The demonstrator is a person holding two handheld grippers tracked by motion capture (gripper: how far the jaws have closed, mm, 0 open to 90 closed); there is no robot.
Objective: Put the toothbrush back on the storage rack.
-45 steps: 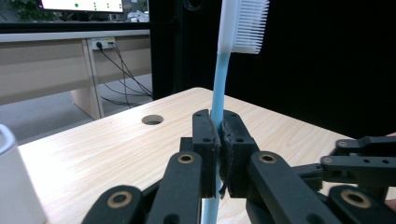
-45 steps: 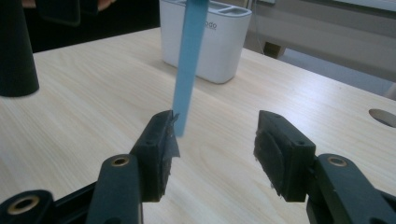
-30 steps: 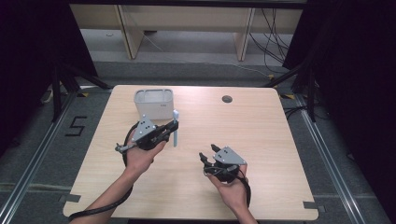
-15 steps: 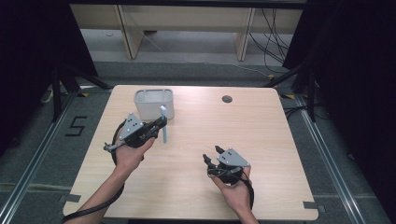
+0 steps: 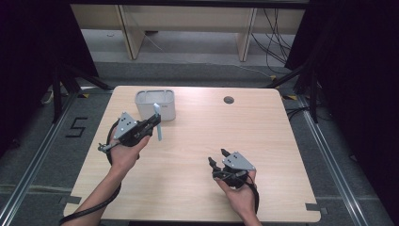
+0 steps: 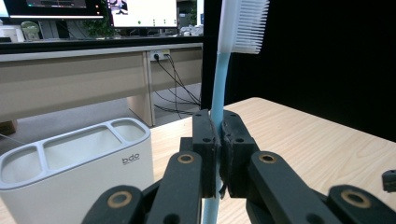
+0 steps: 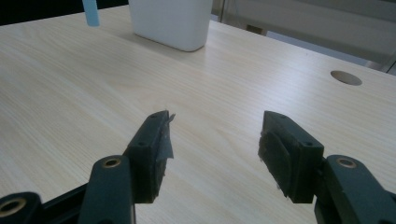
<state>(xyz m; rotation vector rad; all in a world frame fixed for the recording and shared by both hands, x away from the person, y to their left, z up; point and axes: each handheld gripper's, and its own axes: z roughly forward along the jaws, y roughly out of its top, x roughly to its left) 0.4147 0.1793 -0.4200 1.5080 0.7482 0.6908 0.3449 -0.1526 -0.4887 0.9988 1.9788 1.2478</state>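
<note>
Since a second ago the left gripper has drifted away from the near side of the white holder toward the table's left edge, carrying the blue toothbrush with it, and the brush, which stood in front of the holder's front wall, now hangs just off its near-left corner — close beside it, not inside. In the left gripper view the two jaws are clamped tight on the brush's handle, which runs upright between the pads, with the white bristle head at the top, bristles facing right in that view. The holder sits to the left of the jaws there, its compartments (one long, one small at the end, a third partly cut off at the frame's edge) open at the top.

Further right, on the near half of the wooden table, the right gripper hovers low over bare wood — its jaws have just been opening and stand well apart with nothing between them, as the right gripper view shows. A round cable hole lies in the tabletop toward the far right.
</note>
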